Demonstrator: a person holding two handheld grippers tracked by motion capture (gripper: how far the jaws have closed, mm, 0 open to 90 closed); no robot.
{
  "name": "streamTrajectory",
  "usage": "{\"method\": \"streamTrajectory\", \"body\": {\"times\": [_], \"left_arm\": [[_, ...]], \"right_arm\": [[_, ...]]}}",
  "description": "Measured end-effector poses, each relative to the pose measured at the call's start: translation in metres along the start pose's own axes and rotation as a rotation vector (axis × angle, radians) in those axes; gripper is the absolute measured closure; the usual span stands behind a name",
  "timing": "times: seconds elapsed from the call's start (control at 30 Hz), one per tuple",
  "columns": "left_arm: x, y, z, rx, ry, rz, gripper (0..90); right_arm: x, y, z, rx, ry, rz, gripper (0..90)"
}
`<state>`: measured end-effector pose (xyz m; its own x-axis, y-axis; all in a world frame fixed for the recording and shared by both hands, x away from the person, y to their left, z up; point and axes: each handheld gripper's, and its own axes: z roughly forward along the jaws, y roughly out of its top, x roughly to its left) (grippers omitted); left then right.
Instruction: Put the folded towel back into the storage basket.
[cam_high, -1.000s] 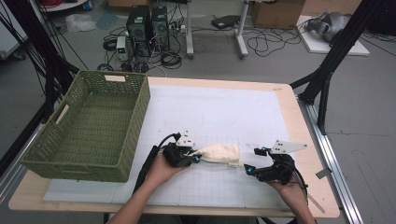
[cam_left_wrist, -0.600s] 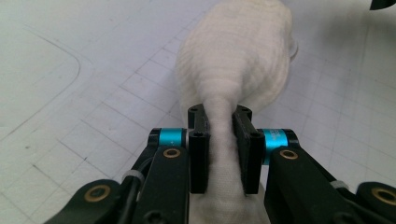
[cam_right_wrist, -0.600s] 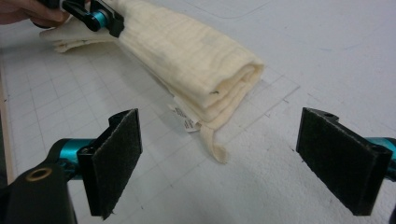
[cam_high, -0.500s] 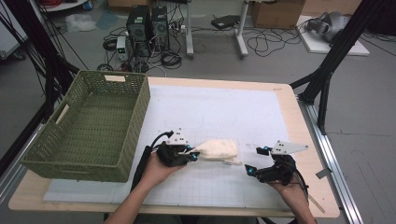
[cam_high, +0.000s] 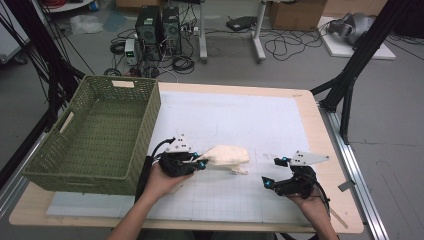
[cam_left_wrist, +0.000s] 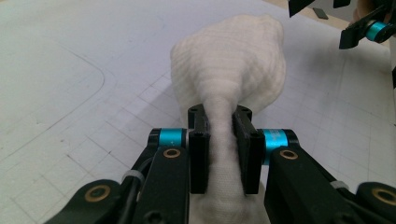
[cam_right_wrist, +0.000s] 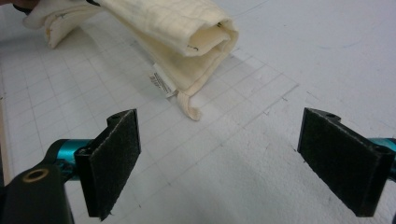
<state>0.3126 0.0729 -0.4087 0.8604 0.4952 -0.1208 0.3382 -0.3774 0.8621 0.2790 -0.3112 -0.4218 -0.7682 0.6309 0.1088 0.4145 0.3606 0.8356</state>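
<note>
cloth (cam_high: 227, 157), cream waffle-weave, folded/rolled into a loose bundle w/ a care tag at one corner; judged light, soft, floppy, not fragile, will sag from any single grip pt, so best taken at a bunched end or thick folded edge. lies on the white grid mat (cam_high: 260, 125) near the table's front, just right of the green basket (cam_high: 95, 135). left gripper (cam_left_wrist: 219, 135) jaws clamped on its gathered end, bundle trailing away from them. right gripper (cam_right_wrist: 243, 163) jaws wide apart, nothing between, just been opening; cloth's free end lies just ahead of them, not touching.
</note>
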Motion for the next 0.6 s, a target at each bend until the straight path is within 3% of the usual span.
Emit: {"method": "streamTrajectory", "body": {"times": [0.6], "left_arm": [[-0.003, 0.0029, 0.0, -0.011, -0.01, 0.012, 78.0]], "right_arm": [[-0.0003, -0.0005, 0.0006, 0.003, 0.003, -0.003, 12.6]]}}
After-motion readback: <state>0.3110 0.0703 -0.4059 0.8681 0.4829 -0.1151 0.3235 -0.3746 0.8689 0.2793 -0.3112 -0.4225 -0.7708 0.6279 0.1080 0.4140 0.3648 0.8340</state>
